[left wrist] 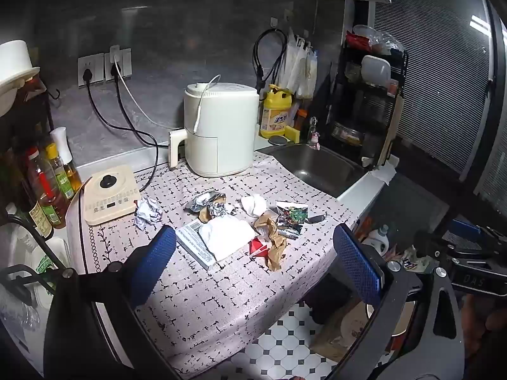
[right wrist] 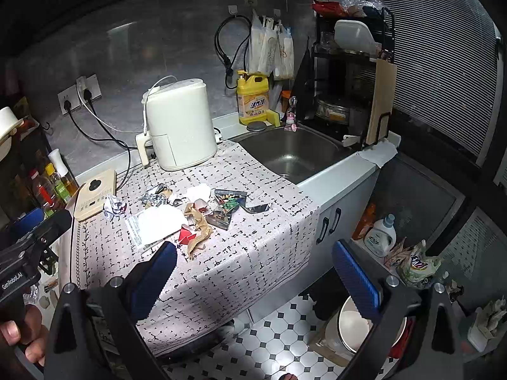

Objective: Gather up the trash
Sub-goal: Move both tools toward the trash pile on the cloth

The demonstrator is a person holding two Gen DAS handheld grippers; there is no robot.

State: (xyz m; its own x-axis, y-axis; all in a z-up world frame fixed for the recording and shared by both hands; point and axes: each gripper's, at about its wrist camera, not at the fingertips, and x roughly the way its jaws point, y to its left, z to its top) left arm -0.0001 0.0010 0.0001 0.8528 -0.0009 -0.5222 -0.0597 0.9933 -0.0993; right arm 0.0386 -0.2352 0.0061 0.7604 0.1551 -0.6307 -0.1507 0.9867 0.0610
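Observation:
A heap of trash lies on the patterned tablecloth: a crumpled paper ball, foil scraps, a white paper sheet on a flat packet, twisted brown paper, a red scrap and a colourful wrapper. My left gripper hovers open in front of the heap with nothing between its blue pads. In the right wrist view the same heap shows, with white paper, brown paper and the wrapper. My right gripper is open and empty over the table's front edge.
A white air fryer stands behind the heap, an induction cooker to its left, oil bottles at the far left. The sink and dish rack are to the right. A round container sits on the tiled floor.

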